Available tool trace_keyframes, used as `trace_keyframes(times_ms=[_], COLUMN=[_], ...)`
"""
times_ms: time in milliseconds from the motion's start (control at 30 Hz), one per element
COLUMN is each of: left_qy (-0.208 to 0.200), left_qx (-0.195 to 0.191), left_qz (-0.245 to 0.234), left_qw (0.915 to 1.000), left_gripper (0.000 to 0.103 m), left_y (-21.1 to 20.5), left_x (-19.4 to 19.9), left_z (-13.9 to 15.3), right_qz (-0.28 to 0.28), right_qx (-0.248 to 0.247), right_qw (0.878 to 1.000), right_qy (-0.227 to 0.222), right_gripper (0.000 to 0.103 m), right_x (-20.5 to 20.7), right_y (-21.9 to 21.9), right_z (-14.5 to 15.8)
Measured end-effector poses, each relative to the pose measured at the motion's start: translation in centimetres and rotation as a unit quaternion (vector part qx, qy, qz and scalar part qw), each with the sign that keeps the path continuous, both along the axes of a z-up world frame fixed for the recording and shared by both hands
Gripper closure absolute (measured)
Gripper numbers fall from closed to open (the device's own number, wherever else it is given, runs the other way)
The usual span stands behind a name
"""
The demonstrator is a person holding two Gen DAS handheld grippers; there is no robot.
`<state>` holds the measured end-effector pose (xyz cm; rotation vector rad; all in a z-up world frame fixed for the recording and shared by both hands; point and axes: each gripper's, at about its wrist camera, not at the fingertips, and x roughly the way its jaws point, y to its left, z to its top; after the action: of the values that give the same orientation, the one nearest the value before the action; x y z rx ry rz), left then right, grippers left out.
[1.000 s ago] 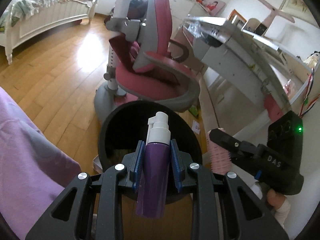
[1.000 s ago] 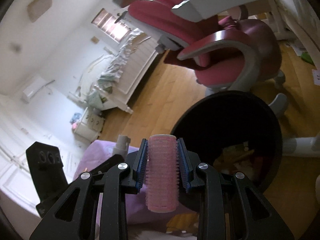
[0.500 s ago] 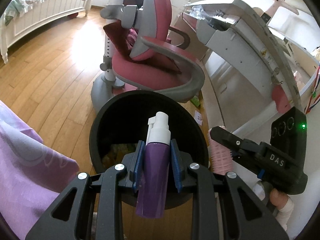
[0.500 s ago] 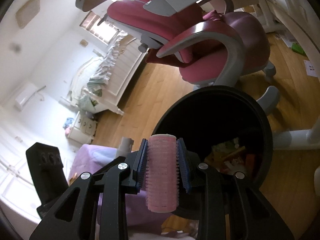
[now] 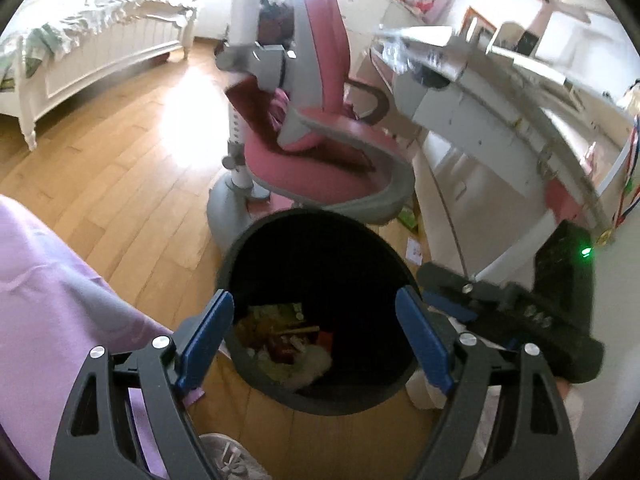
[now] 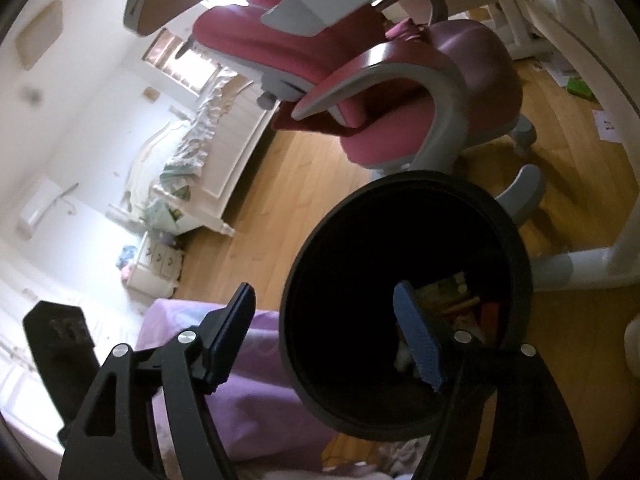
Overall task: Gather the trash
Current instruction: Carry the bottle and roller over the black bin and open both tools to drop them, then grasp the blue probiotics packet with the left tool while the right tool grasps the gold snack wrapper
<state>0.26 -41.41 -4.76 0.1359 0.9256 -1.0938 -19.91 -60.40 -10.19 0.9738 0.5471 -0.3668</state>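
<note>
Left gripper (image 5: 314, 330): I see its two blue-padded fingers spread wide with nothing between them, hanging over the mouth of the bin.
Right gripper (image 6: 328, 332): I read it the same way, two fingers wide apart and bare; its right pad sits over the bin's opening, its left pad over the purple fabric. In the left wrist view its black body shows at the right, beside the bin's rim, one green light lit on it.
Trash bin (image 5: 256, 376): one round black bin stands on the wooden floor (image 5: 120, 184), directly beneath both grippers.
Trash (image 5: 284, 336): a single heap lies at the bin's bottom; I make out yellow and red wrappers and something pale, but I cannot count the pieces.
Purple fabric (image 5: 44, 304): one lilac spread fills the near left, touching the bin's left side in the right wrist view.
Shoe (image 5: 232, 458): one grey shoe toe shows at the floor's near edge.
Chair (image 5: 320, 160): one pink and grey swivel chair stands just beyond the bin, its grey base beside the rim.
Desk (image 5: 492, 92): one white desk runs along the right, past the chair.
Floor scraps: one green piece (image 6: 580, 88) and one white card (image 6: 606, 122) lie under the desk.
Bed (image 5: 92, 48): one white bed stands at the far left.
</note>
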Motion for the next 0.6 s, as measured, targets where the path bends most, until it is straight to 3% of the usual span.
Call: trace_keyframes(times_ms=[200,333,467,600], left_qy=[-0.006,-0.019,-0.020,-0.021], left_qx=[-0.035,-0.040,-0.037,-0.033], left_qz=[0.066,0.129,0.199,0.267], left_qw=[0.9972,0.9906,0.9790,0.9628], left_gripper=[0.019,0.019,0.019,0.019], left_y=[6.9,13.1,20.3,27.6], left_x=[1.9,3.7,5.8,7.8], left_z=[2.9,4.0,4.2,4.0], right_qz=[0.048,0.098,0.162,0.242], right_qx=[-0.013,-0.026,-0.050,-0.083], right_qw=[0.999,0.995,0.985,0.967], right_qy=[0.003,0.002,-0.001,-0.001], right_gripper=[0.031,0.031,0.031,0.031], right_x=[2.6,5.1,8.0,11.2], right_y=[2.7,6.0,10.5,16.0], right_z=[0.9,2.0,3.7,5.2])
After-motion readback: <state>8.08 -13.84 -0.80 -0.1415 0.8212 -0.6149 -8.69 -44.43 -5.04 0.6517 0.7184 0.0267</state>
